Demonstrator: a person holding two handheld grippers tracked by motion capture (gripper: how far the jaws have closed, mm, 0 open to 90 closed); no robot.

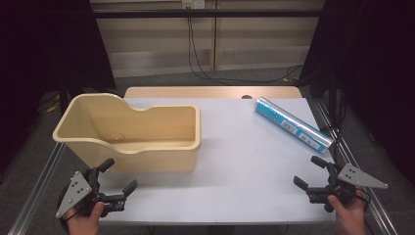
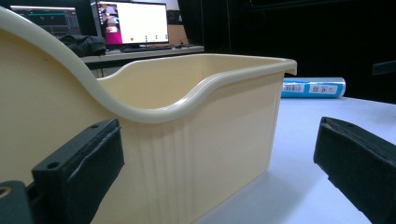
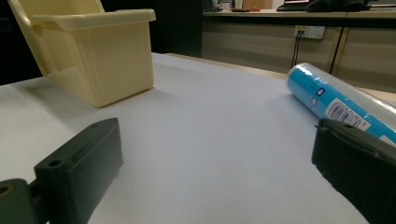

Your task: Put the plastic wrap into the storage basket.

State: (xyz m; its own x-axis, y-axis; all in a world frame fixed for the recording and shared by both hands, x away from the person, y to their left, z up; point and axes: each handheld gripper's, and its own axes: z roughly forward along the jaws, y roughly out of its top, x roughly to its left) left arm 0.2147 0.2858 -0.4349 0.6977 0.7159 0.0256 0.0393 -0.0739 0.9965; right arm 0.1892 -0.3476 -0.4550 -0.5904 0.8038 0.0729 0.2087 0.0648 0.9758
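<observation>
The work surface was a white-topped bench (image 1: pixel 244 161) with metal rails along its left and right edges, set in a dim room; a pale wall panel with a socket and hanging black cables (image 1: pixel 195 54) stood beyond the far edge. In the left gripper view, a desk with lit monitors (image 2: pixel 133 23) was visible in the background.

A cream plastic bin (image 1: pixel 132 132) stood upright on the left half of the bench, its open top facing up and its interior bare. Its rim was stepped: high at the left end and lower along the right portion. The left wall of the bin lay at the left edge of the bench.

A blue-labelled roll in clear wrap (image 1: pixel 292 123) lay on its side near the far right corner of the bench, set diagonally, with its nearer end close to the right edge. Roll and bin were well apart.

The left gripper (image 1: pixel 117 176) was held at the near left corner, just in front of the near wall of the bin. Its jaws were spread wide, with nothing between them. In the left gripper view, the bin wall stood close ahead of the jaws.

The right gripper (image 1: pixel 313 171) was held at the near right corner, near the roll's nearer end but apart from it. Its jaws were likewise spread wide and held nothing.
</observation>
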